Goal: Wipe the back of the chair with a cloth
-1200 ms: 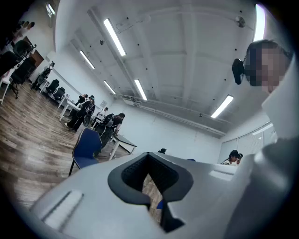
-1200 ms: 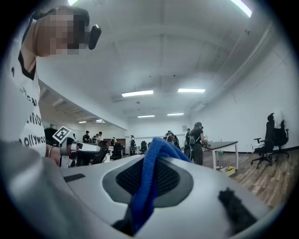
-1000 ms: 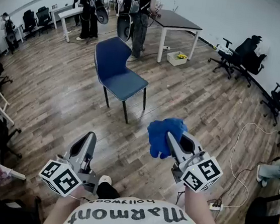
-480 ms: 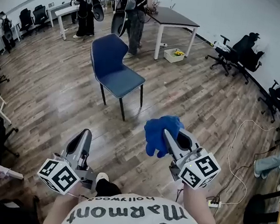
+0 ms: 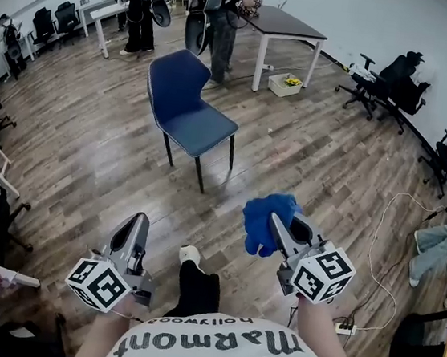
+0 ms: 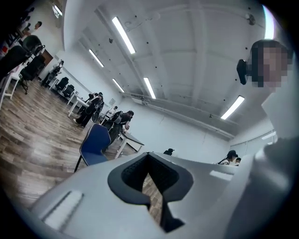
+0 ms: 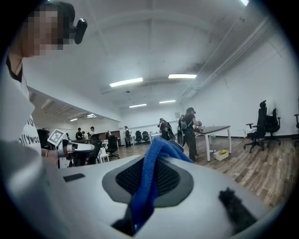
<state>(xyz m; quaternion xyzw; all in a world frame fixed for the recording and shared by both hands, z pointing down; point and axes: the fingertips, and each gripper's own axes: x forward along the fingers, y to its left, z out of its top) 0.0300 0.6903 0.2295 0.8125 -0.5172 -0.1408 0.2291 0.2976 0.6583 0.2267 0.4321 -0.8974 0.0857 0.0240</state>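
Note:
A blue chair [image 5: 185,112] stands on the wood floor ahead of me, its back [image 5: 171,84] on the far left side; it shows small in the left gripper view too, blue chair [image 6: 95,145]. My right gripper [image 5: 277,224] is shut on a bunched blue cloth [image 5: 263,221], well short of the chair. In the right gripper view the cloth [image 7: 150,182] hangs pinched between the jaws. My left gripper [image 5: 137,225] is low at the left, shut and empty, its jaws meeting at the tip [image 6: 154,186].
A dark-topped table [image 5: 284,23] with a white bin [image 5: 284,86] beside it stands behind the chair. Several people [image 5: 217,3] stand near it. Office chairs [image 5: 389,82] line the right wall. A white cable [image 5: 382,234] and power strip [image 5: 344,328] lie on the floor at right.
The view has shifted slightly; the chair sits a little lower and to the right in the frame. Both grippers hold much the same pose, the cloth still gripped. A foot now shows between the grippers.

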